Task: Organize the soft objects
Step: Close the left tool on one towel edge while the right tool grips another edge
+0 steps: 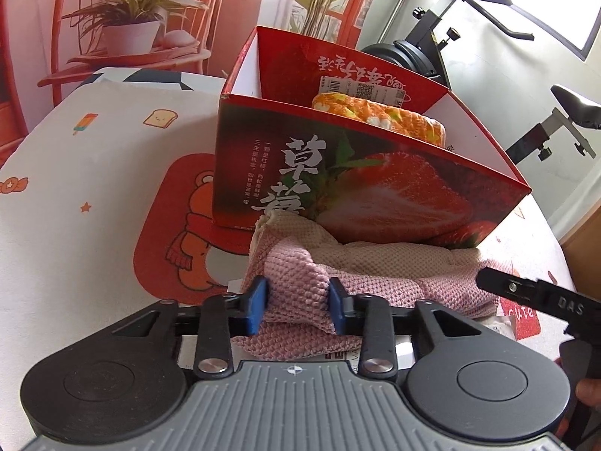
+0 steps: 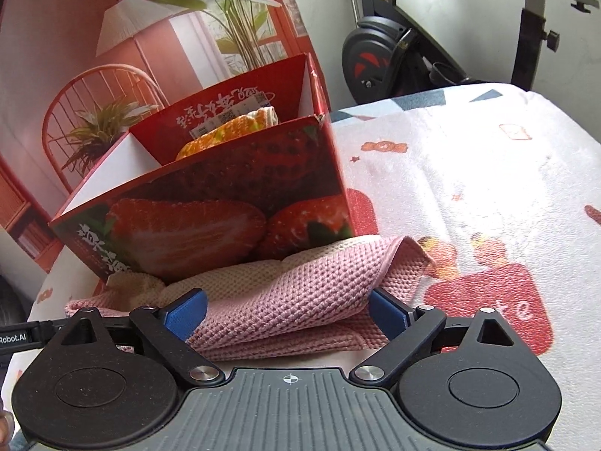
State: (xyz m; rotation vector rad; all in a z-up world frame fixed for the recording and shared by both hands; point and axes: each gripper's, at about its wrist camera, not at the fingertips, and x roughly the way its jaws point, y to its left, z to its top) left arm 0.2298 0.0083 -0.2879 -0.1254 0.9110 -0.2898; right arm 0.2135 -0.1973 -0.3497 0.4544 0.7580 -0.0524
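Progress looks partial: 1 orange cloth (image 1: 379,116) sits inside the strawberry box (image 1: 338,188). Pink cloth (image 1: 338,285) lies outside against it, left gripper (image 1: 298,302) pinching a fold, right gripper (image 2: 287,314) spread wide around it.

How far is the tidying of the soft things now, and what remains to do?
Done: an orange patterned cloth already sits inside the strawberry box. In hand: the left gripper is pinching the pink knitted cloth, while the right gripper is open around its other end. Left: the pink cloth and the beige cloth behind it are not yet in the box.
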